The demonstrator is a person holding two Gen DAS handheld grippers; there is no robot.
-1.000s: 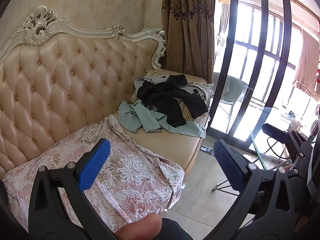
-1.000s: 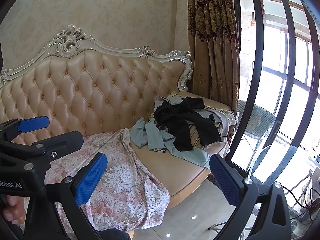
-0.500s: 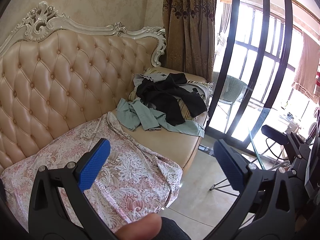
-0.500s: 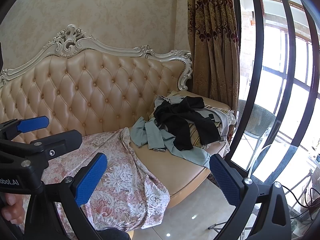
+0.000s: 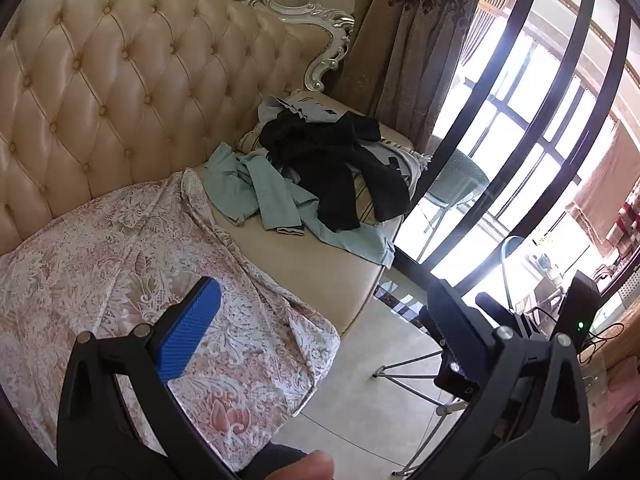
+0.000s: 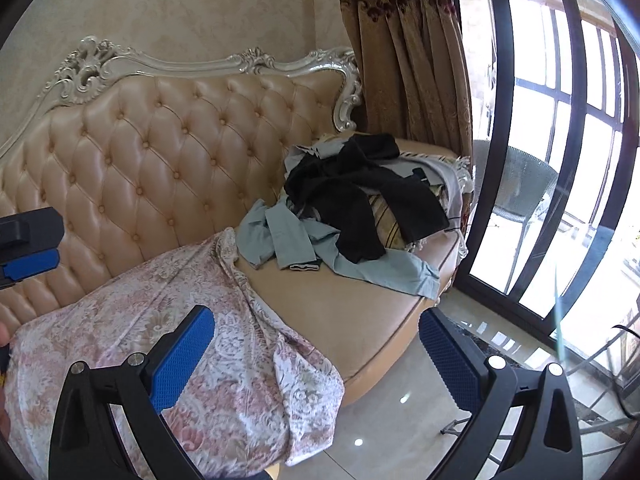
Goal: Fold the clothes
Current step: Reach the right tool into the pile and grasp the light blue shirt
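Observation:
A pile of clothes lies at the right end of a tufted beige sofa (image 5: 120, 80): a black garment (image 5: 340, 168) (image 6: 360, 200) on top of a pale green garment (image 5: 260, 196) (image 6: 288, 240) and striped fabric. A pink floral lace cloth (image 5: 140, 264) (image 6: 200, 320) covers the sofa seat on the near left. My left gripper (image 5: 320, 328) is open and empty, held above the cloth's edge. My right gripper (image 6: 316, 352) is open and empty, above the sofa's front edge. Part of the left gripper (image 6: 28, 256) shows at the right wrist view's left edge.
A brown curtain (image 6: 408, 60) hangs behind the sofa's right end. Black-framed glass doors (image 6: 520, 160) stand to the right, with a wicker chair (image 6: 516, 192) outside. A tripod and black equipment (image 5: 460, 360) stand on the tiled floor at right.
Both grippers have moved forward toward the sofa and the clothes pile, which now looks larger. The left view has tilted down. Both grippers stay open.

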